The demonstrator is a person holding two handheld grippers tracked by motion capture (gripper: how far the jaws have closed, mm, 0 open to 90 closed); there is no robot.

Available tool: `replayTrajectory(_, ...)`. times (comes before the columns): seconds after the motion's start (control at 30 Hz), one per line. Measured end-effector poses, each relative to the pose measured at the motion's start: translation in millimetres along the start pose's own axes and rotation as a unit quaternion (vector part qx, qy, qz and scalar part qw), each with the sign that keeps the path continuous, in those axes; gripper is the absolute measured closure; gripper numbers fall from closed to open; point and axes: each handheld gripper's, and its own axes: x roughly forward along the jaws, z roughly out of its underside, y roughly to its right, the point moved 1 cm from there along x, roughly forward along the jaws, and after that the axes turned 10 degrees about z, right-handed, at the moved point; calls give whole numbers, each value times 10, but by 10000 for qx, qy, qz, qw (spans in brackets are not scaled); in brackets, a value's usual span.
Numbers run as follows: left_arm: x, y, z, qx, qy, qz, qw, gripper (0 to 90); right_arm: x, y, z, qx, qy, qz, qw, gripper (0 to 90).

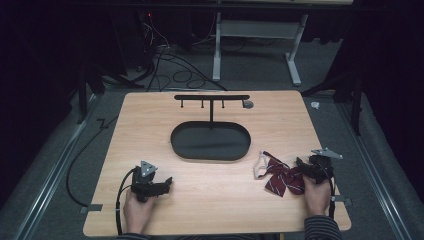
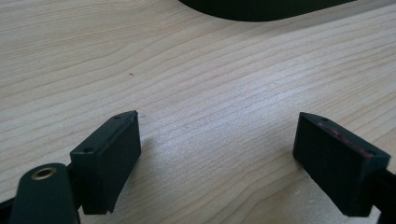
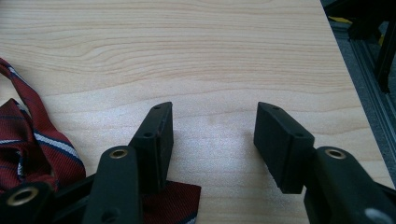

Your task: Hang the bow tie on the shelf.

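Note:
A dark red bow tie (image 1: 282, 177) with white and navy stripes lies on the wooden table (image 1: 210, 200) at the front right, its white strap (image 1: 260, 165) curling off to the left. My right gripper (image 1: 300, 164) rests at the tie's right edge. In the right gripper view it (image 3: 212, 135) is open, with bare wood between the jaws and the tie (image 3: 28, 140) lying beside and under its left jaw. My left gripper (image 1: 167, 182) sits at the front left, and in its own view it (image 2: 217, 154) stands wide open over bare wood.
A black oval tray (image 1: 210, 141) sits mid-table; its edge (image 2: 261, 7) shows at the top of the left gripper view. Behind it rises a black T-shaped rack (image 1: 211, 97) with small hooks. The table's right edge (image 3: 345, 70) is close to my right gripper. Cables (image 1: 175, 70) lie on the floor beyond.

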Motion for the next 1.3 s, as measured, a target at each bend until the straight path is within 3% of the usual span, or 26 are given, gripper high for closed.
replayTrajectory(1.03, -1, -1, -1, 7, -8, 5, 10000, 153, -3, -2, 2, -6, -2, -24, 10000, 486)
replayTrajectory(1.3, 0, -2, -2, 5, -8, 8, 10000, 154, -7, -16, 3, -66, 1, -120, 9999, 463)
